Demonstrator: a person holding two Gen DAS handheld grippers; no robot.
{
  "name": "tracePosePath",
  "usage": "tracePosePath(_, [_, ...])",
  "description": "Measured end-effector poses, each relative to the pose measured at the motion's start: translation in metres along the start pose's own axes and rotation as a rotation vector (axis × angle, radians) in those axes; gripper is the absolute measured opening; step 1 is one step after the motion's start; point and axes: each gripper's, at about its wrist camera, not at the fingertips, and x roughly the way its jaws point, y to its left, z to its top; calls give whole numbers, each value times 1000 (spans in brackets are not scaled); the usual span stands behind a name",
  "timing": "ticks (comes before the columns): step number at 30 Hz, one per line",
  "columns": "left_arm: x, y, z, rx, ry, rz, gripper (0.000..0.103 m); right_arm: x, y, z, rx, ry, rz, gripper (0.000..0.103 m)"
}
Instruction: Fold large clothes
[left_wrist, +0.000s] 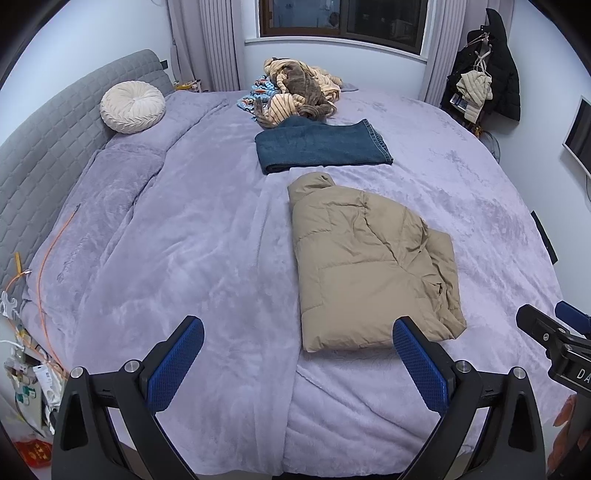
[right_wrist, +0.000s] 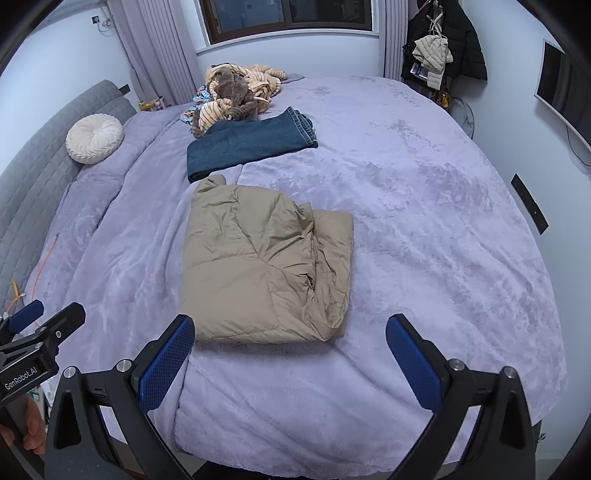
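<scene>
A tan puffer jacket (left_wrist: 369, 266) lies folded into a rough rectangle on the lavender bedspread (left_wrist: 184, 240); it also shows in the right wrist view (right_wrist: 266, 266). Beyond it lie folded blue jeans (left_wrist: 321, 146) (right_wrist: 251, 142). My left gripper (left_wrist: 299, 332) is open and empty, held above the bed's near edge just short of the jacket. My right gripper (right_wrist: 290, 328) is open and empty, also just short of the jacket's near edge. Each gripper shows at the edge of the other's view.
A heap of unfolded striped and brown clothes (left_wrist: 295, 92) (right_wrist: 236, 92) lies at the far side of the bed. A round cream cushion (left_wrist: 133, 107) rests against the grey headboard (left_wrist: 48, 147). Coats (left_wrist: 484, 74) hang at the far right. Clutter and cables (left_wrist: 26, 369) sit left of the bed.
</scene>
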Motion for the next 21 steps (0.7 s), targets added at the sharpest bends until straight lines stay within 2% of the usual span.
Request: tracePosePath(21, [-1, 2, 0, 0, 0, 2, 102, -2, 2, 0, -1, -1, -1, 103])
